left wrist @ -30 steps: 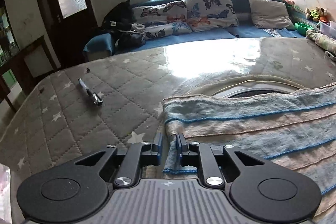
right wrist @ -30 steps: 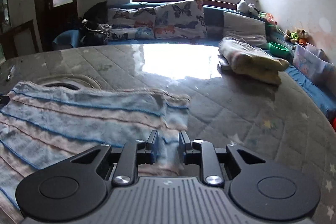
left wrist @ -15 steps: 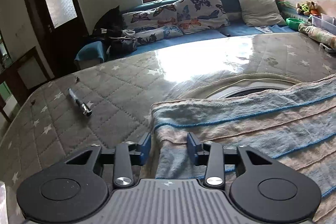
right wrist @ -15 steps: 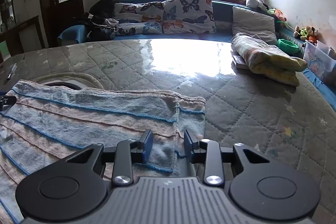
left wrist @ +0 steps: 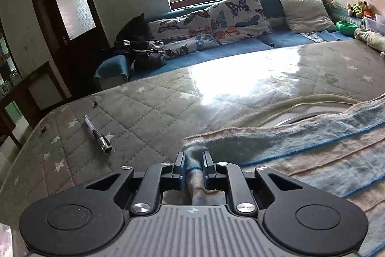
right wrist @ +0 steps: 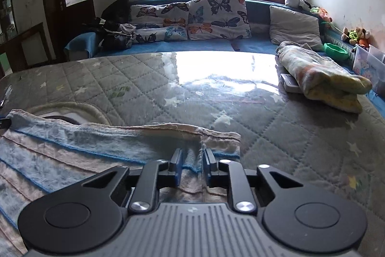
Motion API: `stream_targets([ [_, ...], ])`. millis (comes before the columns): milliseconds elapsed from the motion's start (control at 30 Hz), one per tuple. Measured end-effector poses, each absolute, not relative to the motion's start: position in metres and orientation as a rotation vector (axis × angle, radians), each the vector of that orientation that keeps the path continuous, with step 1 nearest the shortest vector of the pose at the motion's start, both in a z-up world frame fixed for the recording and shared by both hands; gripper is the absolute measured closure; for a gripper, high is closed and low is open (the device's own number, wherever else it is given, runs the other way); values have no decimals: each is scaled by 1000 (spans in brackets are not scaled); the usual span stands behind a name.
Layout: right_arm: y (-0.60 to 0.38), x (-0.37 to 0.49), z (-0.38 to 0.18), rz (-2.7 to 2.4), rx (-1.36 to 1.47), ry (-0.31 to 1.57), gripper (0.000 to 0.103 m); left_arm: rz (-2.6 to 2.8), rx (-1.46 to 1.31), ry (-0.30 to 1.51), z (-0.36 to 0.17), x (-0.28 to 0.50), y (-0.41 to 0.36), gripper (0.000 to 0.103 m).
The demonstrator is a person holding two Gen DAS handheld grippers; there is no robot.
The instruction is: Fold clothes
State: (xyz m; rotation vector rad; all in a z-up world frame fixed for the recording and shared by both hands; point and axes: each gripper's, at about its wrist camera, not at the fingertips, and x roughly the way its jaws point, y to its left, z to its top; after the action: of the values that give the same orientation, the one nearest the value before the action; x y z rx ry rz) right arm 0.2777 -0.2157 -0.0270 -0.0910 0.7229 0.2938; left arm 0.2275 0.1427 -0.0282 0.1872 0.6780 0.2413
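A fuzzy garment striped blue and pink (left wrist: pixel 300 148) lies flat on the grey quilted bed (left wrist: pixel 168 112). My left gripper (left wrist: pixel 194 166) sits at its left corner with a bunched fold of cloth between the narrow jaws. In the right wrist view the same garment (right wrist: pixel 96 148) spreads to the left. My right gripper (right wrist: pixel 191 166) rests over its right end with cloth between the jaws, which stand a little apart.
A pen (left wrist: pixel 97 134) lies on the bed left of the garment. A folded pale blanket (right wrist: pixel 320 74) sits at the bed's right side on a flat box. Butterfly pillows (right wrist: pixel 190 16) line the blue bench under the window. A dark door (left wrist: pixel 69 16) is at far left.
Both grippers opened half a second ago and have since narrowed on the cloth. The left one has moved to the garment's far left corner.
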Motion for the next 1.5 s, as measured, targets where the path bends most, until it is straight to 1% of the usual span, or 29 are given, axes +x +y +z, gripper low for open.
stream_targets([
  [67, -213, 282, -28, 298, -101, 718, 90, 254, 198, 676, -28, 232, 145, 92],
  [167, -207, 294, -28, 304, -108, 716, 91, 282, 216, 678, -30, 241, 150, 94],
  [300, -198, 312, -28, 309, -117, 715, 90, 321, 232, 681, -32, 257, 160, 94],
  [367, -195, 317, -25, 322, -124, 720, 85, 334, 212, 687, -30, 263, 167, 94],
  [500, -197, 313, -16, 346, -147, 709, 80, 332, 143, 690, -18, 257, 175, 91],
  [533, -198, 307, -12, 352, -156, 700, 71, 328, 137, 686, -15, 251, 174, 91],
  [567, -200, 299, -9, 361, -163, 696, 67, 315, 128, 685, -12, 244, 172, 88],
  [600, -202, 293, -7, 369, -167, 697, 67, 301, 118, 683, -8, 236, 171, 87],
  [633, -203, 285, -5, 381, -171, 705, 66, 285, 109, 681, -5, 228, 168, 85],
  [700, -205, 270, -3, 416, -182, 726, 59, 239, 98, 674, 0, 208, 159, 71],
  [733, -206, 261, -3, 431, -189, 734, 52, 220, 98, 670, 1, 197, 154, 61],
  [767, -206, 251, -4, 444, -204, 739, 49, 195, 99, 667, 2, 185, 148, 60],
  [800, -207, 242, -5, 457, -218, 745, 48, 175, 97, 668, 3, 174, 143, 59],
  [833, -207, 232, -7, 469, -225, 750, 46, 157, 94, 671, 3, 164, 138, 53],
  [867, -207, 222, -8, 481, -232, 755, 40, 144, 90, 677, 2, 155, 135, 45],
  [900, -207, 214, -10, 490, -240, 760, 36, 133, 86, 681, 1, 144, 131, 43],
  [967, -208, 197, -14, 506, -257, 769, 31, 123, 83, 689, -2, 126, 124, 32],
  [1000, -208, 188, -16, 515, -265, 773, 29, 126, 83, 695, -5, 117, 120, 29],
  [1033, -209, 179, -17, 518, -271, 766, 24, 130, 83, 699, -7, 109, 118, 23],
  [1067, -210, 170, -18, 521, -277, 759, 21, 137, 80, 702, -10, 102, 118, 21],
  [1133, -212, 154, -18, 523, -278, 750, 19, 150, 78, 707, -14, 89, 117, 19],
  [1267, -220, 132, -19, 522, -263, 751, 14, 177, 78, 708, -22, 64, 117, 10],
  [1367, -227, 114, -21, 514, -249, 746, 8, 199, 55, 702, -23, 46, 124, 4],
  [1500, -236, 91, -23, 505, -233, 734, 3, 235, 20, 692, -22, 27, 135, 1],
])
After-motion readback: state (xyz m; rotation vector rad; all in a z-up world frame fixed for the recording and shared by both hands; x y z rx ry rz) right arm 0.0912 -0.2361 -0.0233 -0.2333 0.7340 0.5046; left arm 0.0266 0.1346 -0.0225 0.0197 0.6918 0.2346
